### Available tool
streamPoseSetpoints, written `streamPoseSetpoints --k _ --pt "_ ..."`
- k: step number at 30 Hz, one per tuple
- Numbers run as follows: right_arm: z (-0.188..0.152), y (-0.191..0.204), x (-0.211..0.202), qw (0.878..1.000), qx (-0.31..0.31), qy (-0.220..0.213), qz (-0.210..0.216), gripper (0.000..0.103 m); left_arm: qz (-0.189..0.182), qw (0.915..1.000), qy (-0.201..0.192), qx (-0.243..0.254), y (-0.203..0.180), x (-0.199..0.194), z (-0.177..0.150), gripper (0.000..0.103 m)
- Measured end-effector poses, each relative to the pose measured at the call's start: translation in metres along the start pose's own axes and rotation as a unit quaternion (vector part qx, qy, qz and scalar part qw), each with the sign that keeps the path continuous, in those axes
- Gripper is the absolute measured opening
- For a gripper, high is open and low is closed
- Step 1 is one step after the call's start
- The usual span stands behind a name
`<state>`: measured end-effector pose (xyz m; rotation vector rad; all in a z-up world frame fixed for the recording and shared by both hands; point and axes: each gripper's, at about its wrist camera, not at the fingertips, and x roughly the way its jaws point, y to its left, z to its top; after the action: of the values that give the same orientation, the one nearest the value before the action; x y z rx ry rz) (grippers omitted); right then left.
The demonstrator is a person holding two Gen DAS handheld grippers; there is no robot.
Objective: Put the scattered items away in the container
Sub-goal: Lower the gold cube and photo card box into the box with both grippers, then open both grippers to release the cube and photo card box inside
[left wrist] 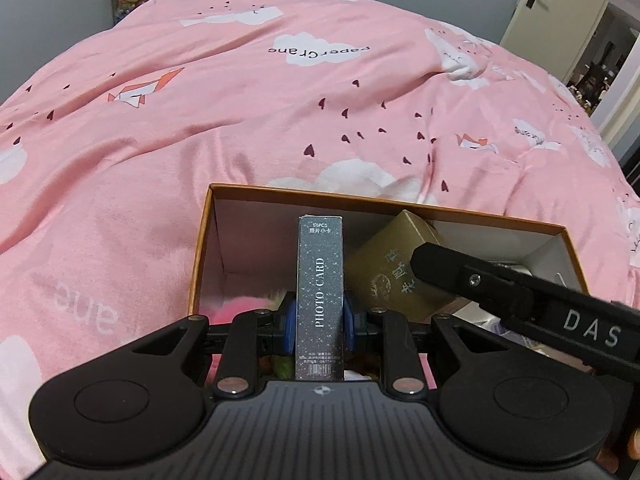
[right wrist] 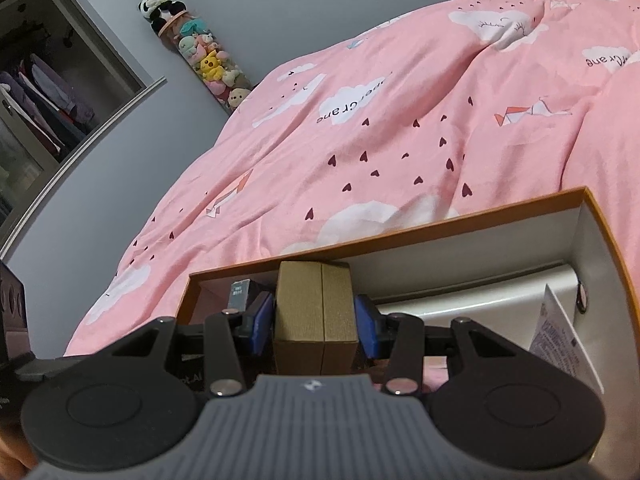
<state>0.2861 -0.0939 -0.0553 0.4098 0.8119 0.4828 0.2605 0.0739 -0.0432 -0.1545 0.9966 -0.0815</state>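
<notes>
An open cardboard box with orange rim (left wrist: 280, 191) sits on the pink bedspread; it also shows in the right wrist view (right wrist: 400, 232). My left gripper (left wrist: 320, 320) is shut on a dark speckled PHOTO CARD box (left wrist: 320, 280), held upright inside the container. My right gripper (right wrist: 316, 318) is shut on a gold box (right wrist: 314, 312), held inside the container to the right of the card box; it also shows in the left wrist view (left wrist: 384, 268). The card box's top shows in the right wrist view (right wrist: 239, 294).
Pink plush (left wrist: 240, 308) and a silver item (right wrist: 480, 296) with a paper label (right wrist: 556, 332) lie in the container. The pink cloud-print bedspread (left wrist: 240, 100) surrounds it. A column of plush toys (right wrist: 208, 64) stands by the wall; a wardrobe (right wrist: 40, 80) is at left.
</notes>
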Motion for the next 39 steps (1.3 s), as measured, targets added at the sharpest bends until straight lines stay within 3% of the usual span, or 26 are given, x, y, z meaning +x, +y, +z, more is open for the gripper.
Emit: streamPoseSetpoints --k 10,16,22,25,39 --pt "-0.004 -0.005 0.001 1.0 0.011 -0.005 0.014 0.047 -0.016 0.9998 -0.007 -0.002 0.003 -0.01 0.0 0.03" --pt "-0.013 -0.008 0.015 0.999 0.041 0.02 0.014 0.047 -0.015 0.9996 -0.023 -0.007 0.014 -0.028 -0.002 0.03" --pt "-0.02 0.008 0.019 1.0 -0.016 0.011 -0.011 0.047 -0.02 0.9992 -0.032 -0.015 0.018 -0.039 -0.012 0.03" --pt "-0.022 0.017 0.022 0.998 -0.051 0.014 -0.025 0.047 -0.004 0.9992 -0.04 -0.006 0.013 -0.043 -0.019 0.03" --pt "-0.033 0.049 0.036 0.979 -0.181 0.06 -0.075 0.049 0.035 0.9959 -0.077 -0.032 0.013 -0.071 -0.043 0.03"
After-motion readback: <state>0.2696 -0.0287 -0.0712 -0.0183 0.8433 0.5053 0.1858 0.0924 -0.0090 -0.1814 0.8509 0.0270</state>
